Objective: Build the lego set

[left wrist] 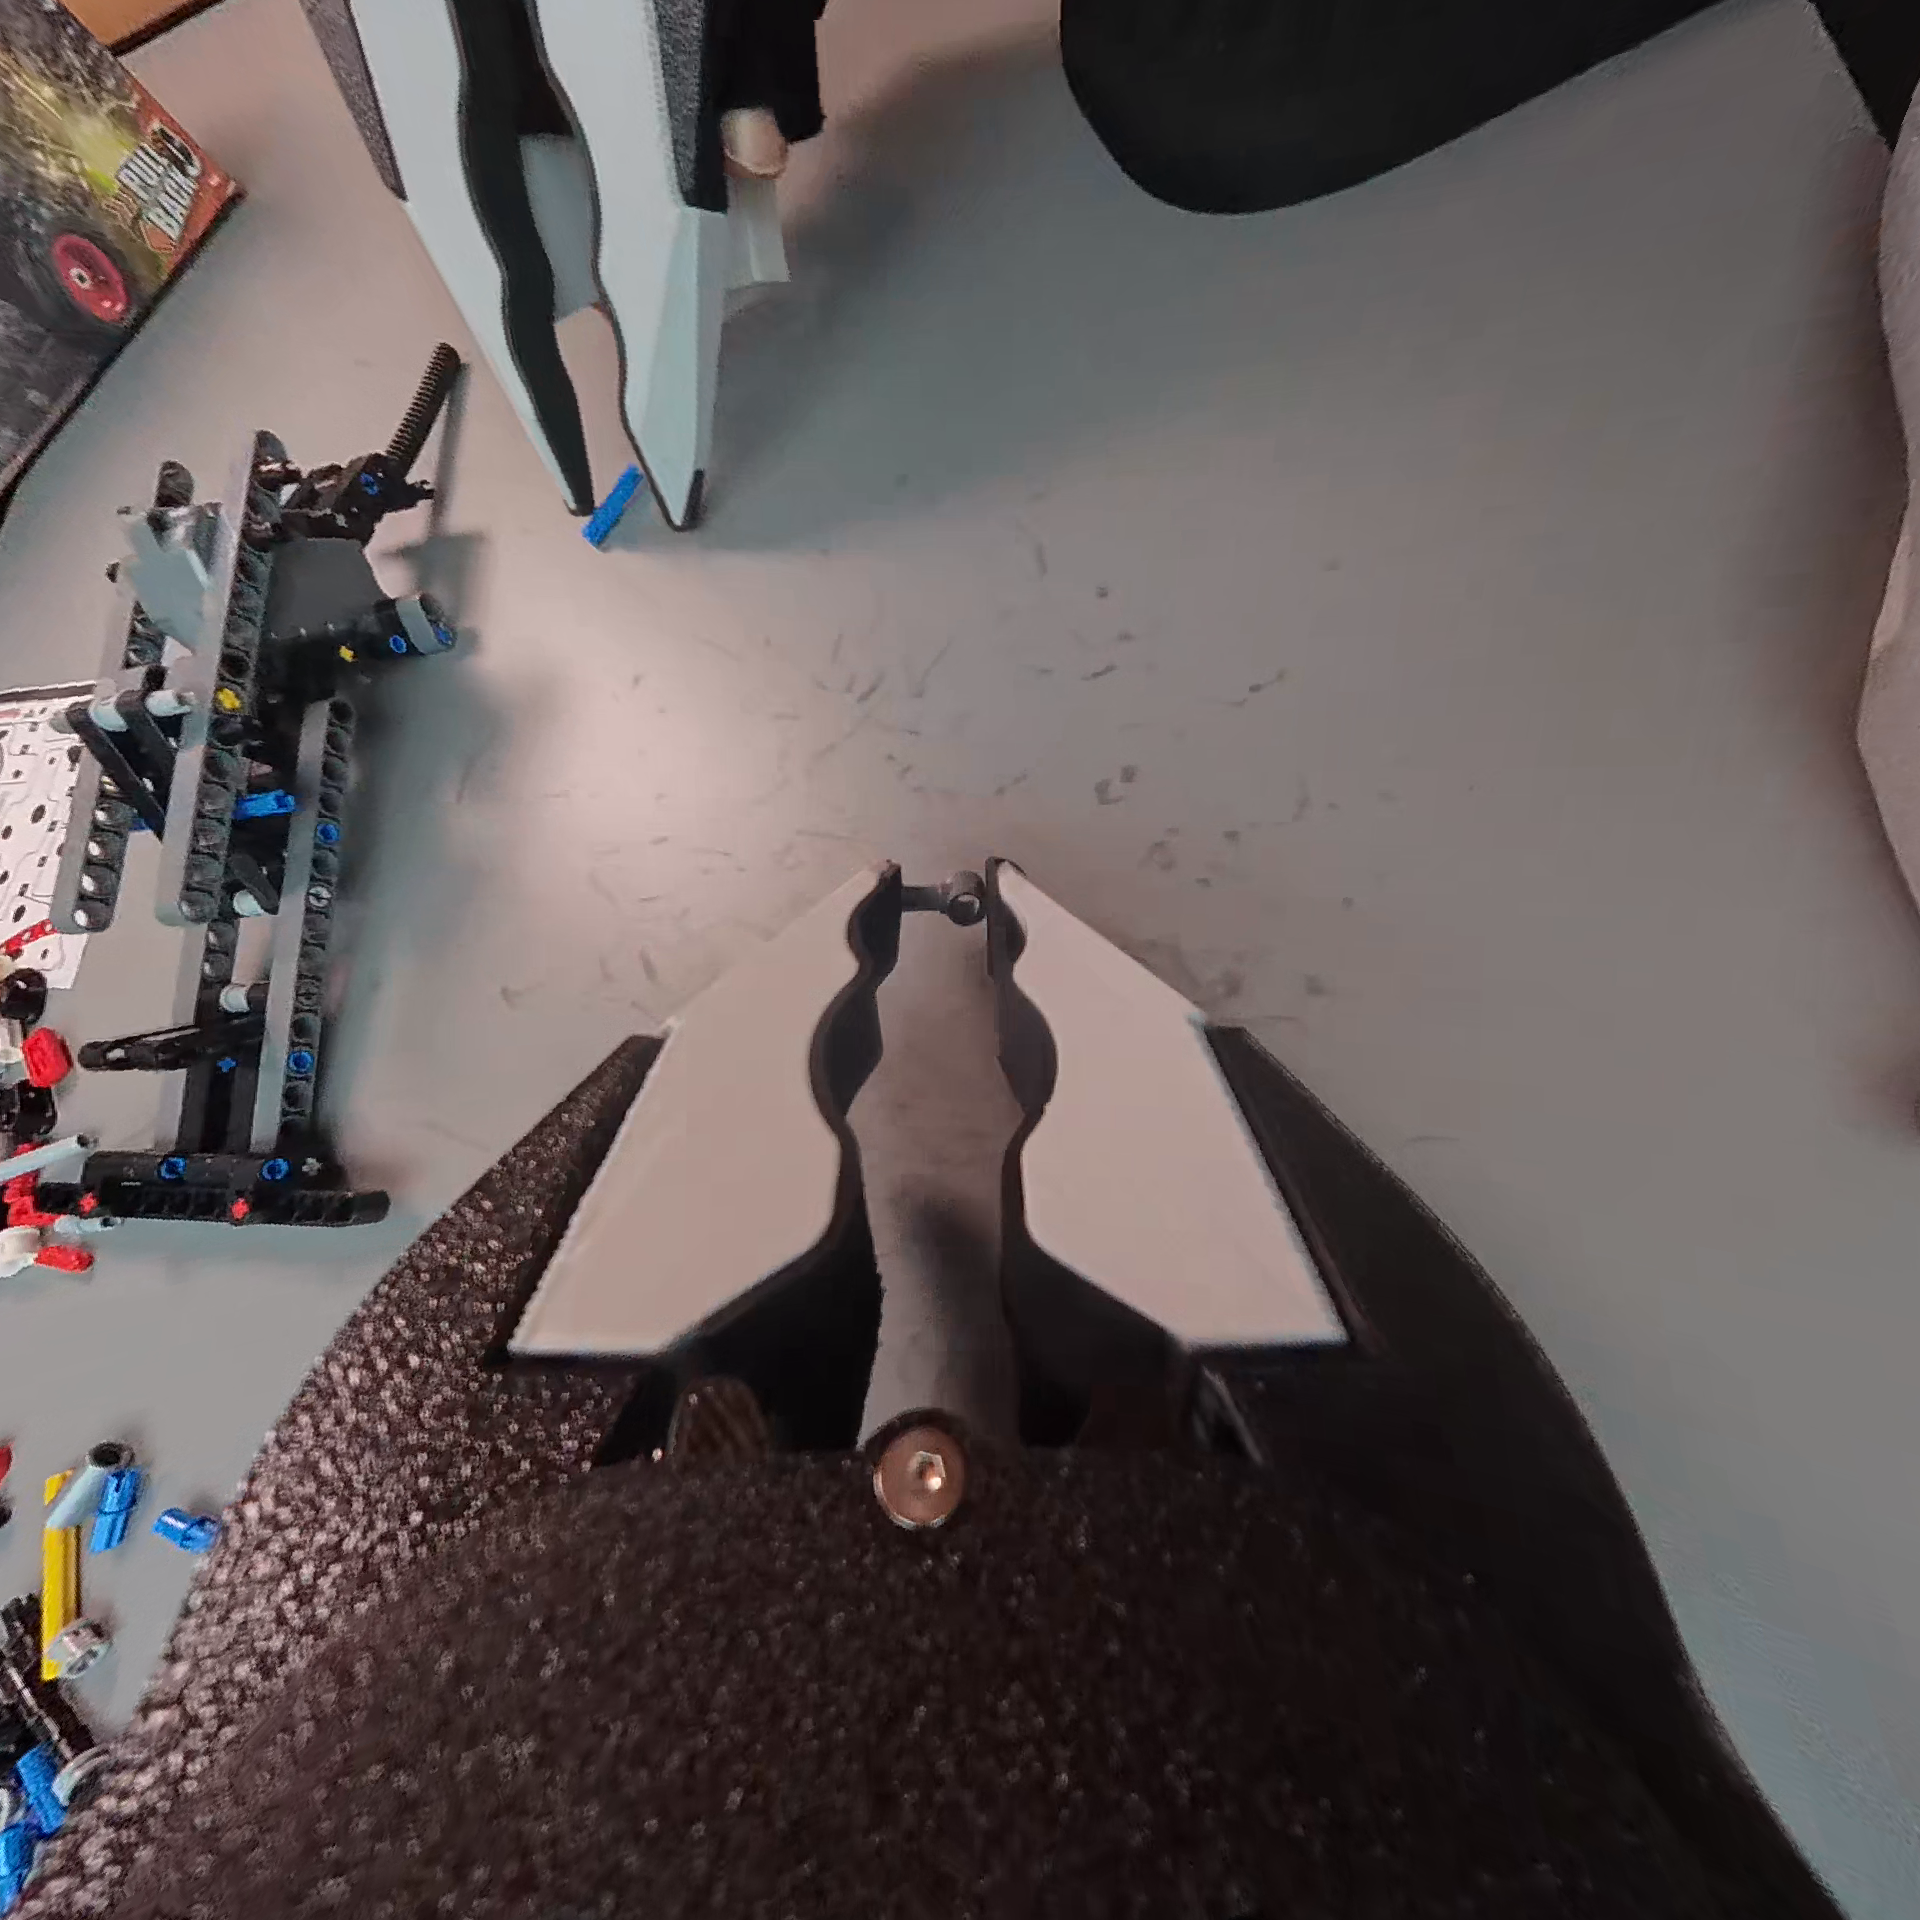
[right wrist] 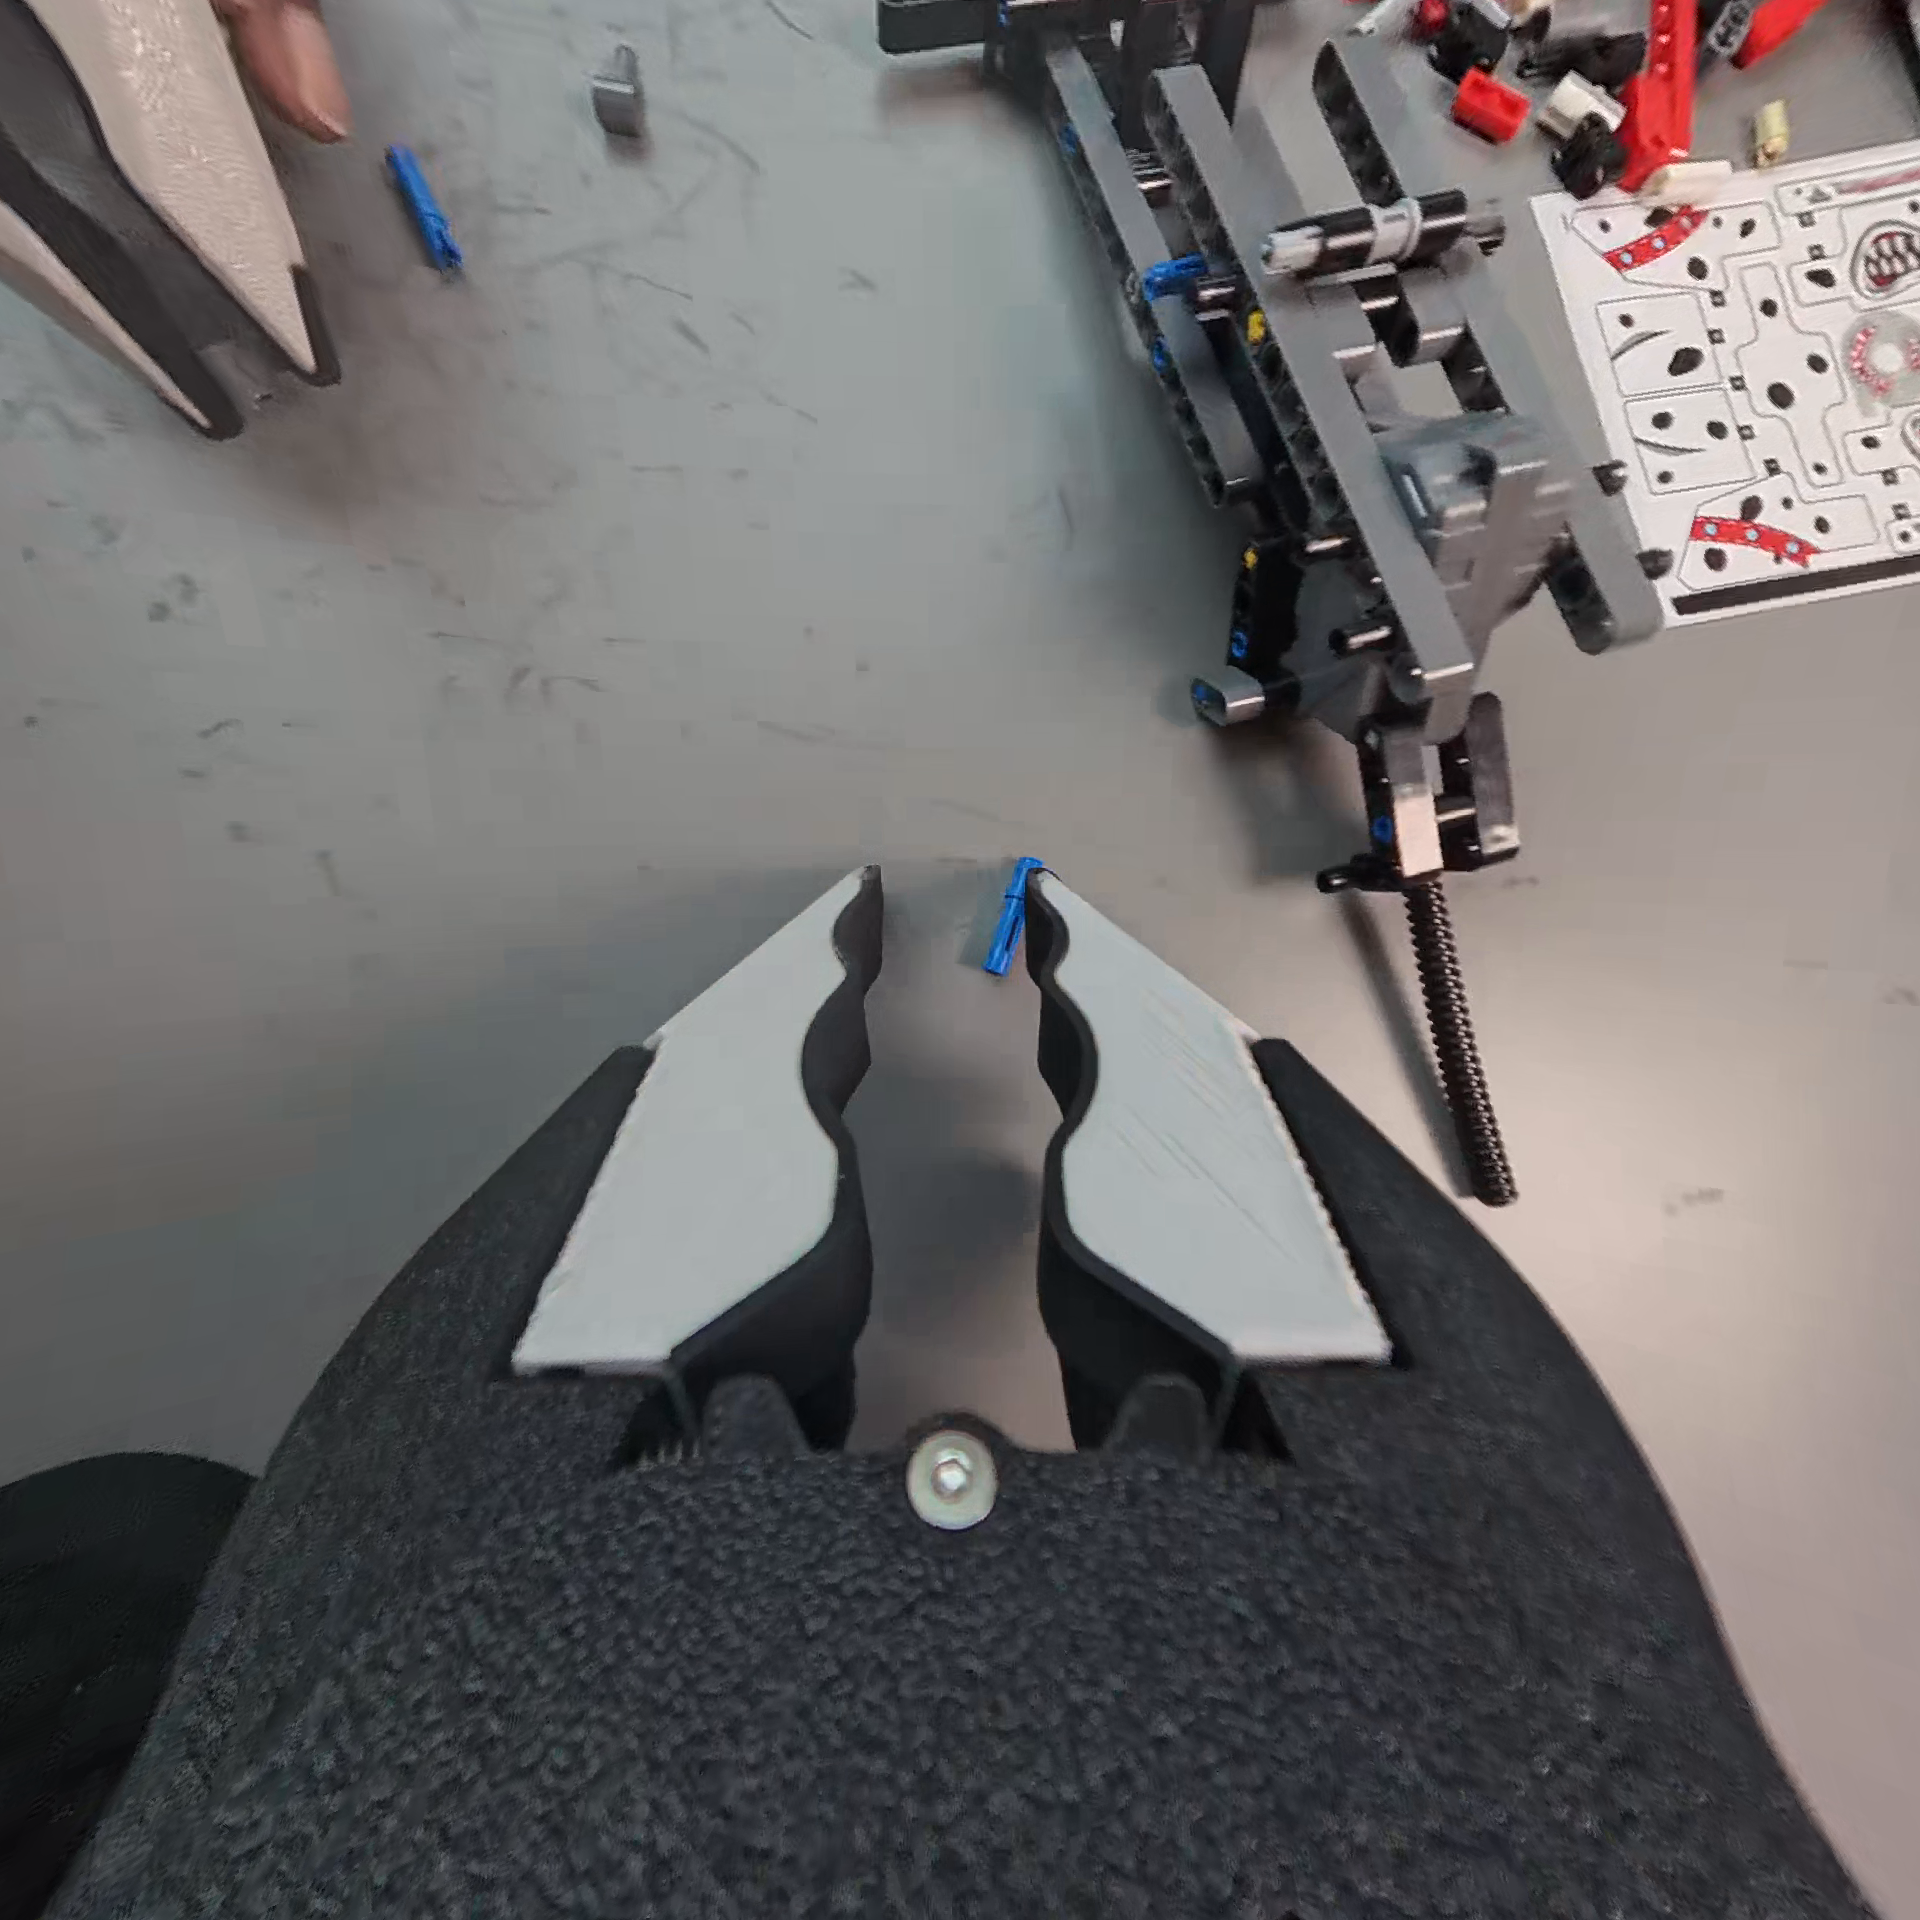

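Grey-fingered left claw (left wrist: 940, 883) clamps a small dark grey pin-and-bush connector (left wrist: 954, 900) clear of the grey table (left wrist: 1299, 520), apparently for assembly. Right claw (right wrist: 951, 883) stands apart, one fingertip touching a blue plastic pin (right wrist: 1006, 918). Farther off lies the part-built grey-and-black beam chassis (right wrist: 1351, 395).

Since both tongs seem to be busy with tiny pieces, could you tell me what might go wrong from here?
1. The left tongs pinch a small dark connector only at the very tips, so it could twist or pop out.
2. The blue pin lies against one finger of the open right tongs, not centred; closing may flick it away.
3. The black spring juts from the chassis nearby and could be bumped.
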Demonstrator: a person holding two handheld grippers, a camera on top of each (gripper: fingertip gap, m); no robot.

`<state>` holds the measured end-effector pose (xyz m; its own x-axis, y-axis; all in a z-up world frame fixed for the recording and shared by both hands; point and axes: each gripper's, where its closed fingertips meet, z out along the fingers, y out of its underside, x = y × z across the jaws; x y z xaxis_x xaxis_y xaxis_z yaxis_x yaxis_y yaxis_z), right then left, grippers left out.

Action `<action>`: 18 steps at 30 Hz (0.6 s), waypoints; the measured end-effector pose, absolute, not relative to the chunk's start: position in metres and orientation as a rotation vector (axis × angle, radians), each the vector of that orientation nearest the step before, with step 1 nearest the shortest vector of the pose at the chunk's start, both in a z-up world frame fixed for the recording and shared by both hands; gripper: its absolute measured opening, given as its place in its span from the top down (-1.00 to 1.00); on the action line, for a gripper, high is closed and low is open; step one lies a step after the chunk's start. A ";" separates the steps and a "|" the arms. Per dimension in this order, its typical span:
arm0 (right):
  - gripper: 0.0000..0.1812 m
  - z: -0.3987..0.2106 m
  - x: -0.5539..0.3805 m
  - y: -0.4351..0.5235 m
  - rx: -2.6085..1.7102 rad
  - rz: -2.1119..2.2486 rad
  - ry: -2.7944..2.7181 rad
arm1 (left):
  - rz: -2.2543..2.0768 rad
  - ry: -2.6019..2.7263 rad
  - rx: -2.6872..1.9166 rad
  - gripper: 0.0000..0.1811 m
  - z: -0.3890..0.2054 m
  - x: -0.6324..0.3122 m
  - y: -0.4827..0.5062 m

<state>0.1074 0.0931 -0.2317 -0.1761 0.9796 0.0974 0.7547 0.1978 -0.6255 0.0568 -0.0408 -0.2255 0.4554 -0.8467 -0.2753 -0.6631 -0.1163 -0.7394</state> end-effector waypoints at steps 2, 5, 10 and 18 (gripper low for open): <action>0.77 -0.234 0.107 0.097 -1.683 0.648 -1.946 | -0.269 1.294 -1.868 0.81 -0.229 0.057 -0.041; 0.92 -0.235 0.107 0.103 -1.743 0.663 -1.892 | -0.264 1.314 -1.891 0.80 -0.234 0.055 -0.042; 0.96 -0.235 0.107 0.101 -1.706 0.604 -1.921 | -0.305 1.294 -1.929 0.79 -0.235 0.053 -0.044; 0.96 -0.129 0.043 0.029 -1.654 1.675 -1.139 | -0.356 0.887 -1.792 0.62 -0.173 0.037 -0.014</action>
<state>0.0429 0.0292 -0.1290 -0.1184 0.8355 -0.5366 0.1916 -0.5110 -0.8380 0.0371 -0.0142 -0.1726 0.6799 -0.7139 -0.1678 -0.3994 -0.1685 -0.9012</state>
